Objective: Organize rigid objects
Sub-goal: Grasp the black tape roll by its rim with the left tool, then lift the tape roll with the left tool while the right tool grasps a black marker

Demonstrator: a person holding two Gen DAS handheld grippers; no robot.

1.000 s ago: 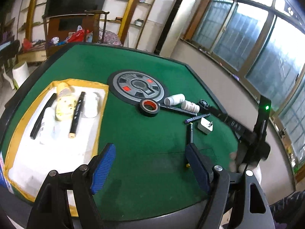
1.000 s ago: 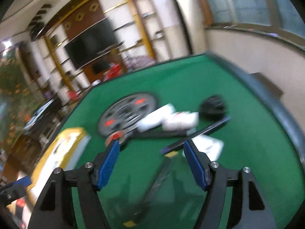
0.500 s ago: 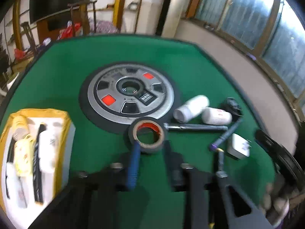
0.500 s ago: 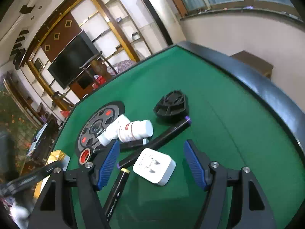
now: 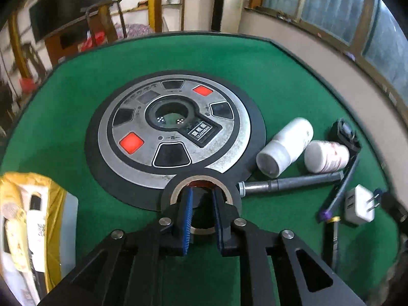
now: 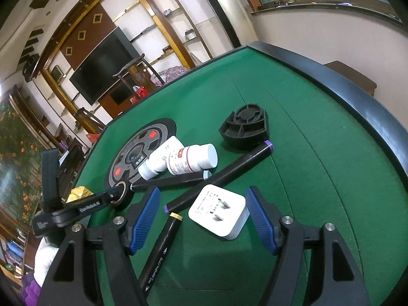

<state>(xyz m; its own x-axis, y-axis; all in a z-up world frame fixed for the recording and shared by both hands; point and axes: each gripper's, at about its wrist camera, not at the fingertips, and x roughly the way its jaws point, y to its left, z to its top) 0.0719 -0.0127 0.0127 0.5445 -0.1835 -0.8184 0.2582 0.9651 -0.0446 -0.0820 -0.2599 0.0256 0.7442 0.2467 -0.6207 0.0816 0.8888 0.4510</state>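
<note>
A black tape roll [image 5: 168, 193] lies on the green table [image 5: 255, 76], overlapping the edge of the round grey dial plate [image 5: 173, 132]. My left gripper [image 5: 202, 199] is shut, both fingertips dipped into the roll's hole with nothing pinched between the pads. The right wrist view shows that gripper [image 6: 118, 193] at the tape roll [image 6: 126, 200]. My right gripper [image 6: 201, 193] is open around a white plug adapter [image 6: 219, 210], pads apart from it. Beside the adapter lie a purple-capped marker [image 6: 221, 173] and a yellow-capped marker [image 6: 160, 244].
Two white bottles [image 5: 285, 145] [image 5: 326, 156], a metal rod [image 5: 288, 182] and a black plastic part [image 6: 244, 130] lie right of the dial plate. A yellow-rimmed tray [image 5: 56, 196] holding several items sits at the left. The table's raised black rim [image 6: 357, 97] runs along the right.
My left gripper moved forward and down over the tape roll and closed, its tips now in the hole. My right gripper came down closer to the plug adapter, still open.
</note>
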